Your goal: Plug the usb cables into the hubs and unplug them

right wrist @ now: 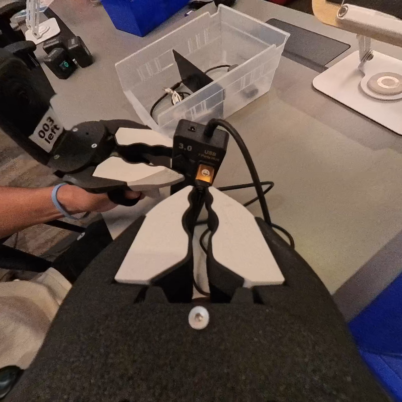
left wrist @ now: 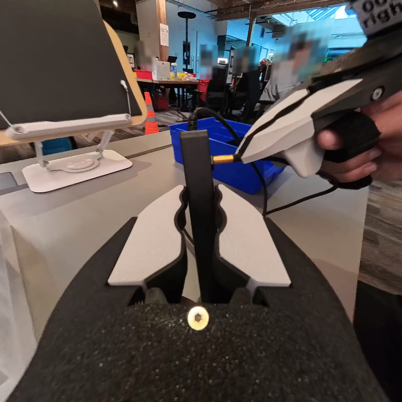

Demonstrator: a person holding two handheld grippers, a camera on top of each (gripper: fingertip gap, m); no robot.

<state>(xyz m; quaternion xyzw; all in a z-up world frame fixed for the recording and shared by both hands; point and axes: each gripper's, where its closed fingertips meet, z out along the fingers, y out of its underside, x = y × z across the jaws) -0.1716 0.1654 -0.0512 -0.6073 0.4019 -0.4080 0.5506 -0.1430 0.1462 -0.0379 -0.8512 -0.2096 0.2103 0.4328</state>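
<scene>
A black USB hub [left wrist: 196, 174] stands upright above the grey table, clamped between the fingers of my left gripper [left wrist: 200, 191], which is shut on its lower part. The hub's thick black lead [right wrist: 245, 156] leaves its top end and loops down to the table. My right gripper [right wrist: 199, 191] is shut on a thin black USB cable just behind its gold plug [right wrist: 204, 174]. The plug sits at a port near the top of the hub's face [right wrist: 200, 148], its gold shell [left wrist: 223, 159] sticking out. The right gripper [left wrist: 238, 156] comes in from the right, the left gripper [right wrist: 176, 163] from the left.
A clear plastic bin [right wrist: 250, 39] with cables and a black divider stands behind the hub. A blue bin [left wrist: 230, 174] stands on the table beyond it. A white tablet stand [left wrist: 76, 167] holds a dark tablet at the left. Black devices [right wrist: 65, 56] sit at the far left.
</scene>
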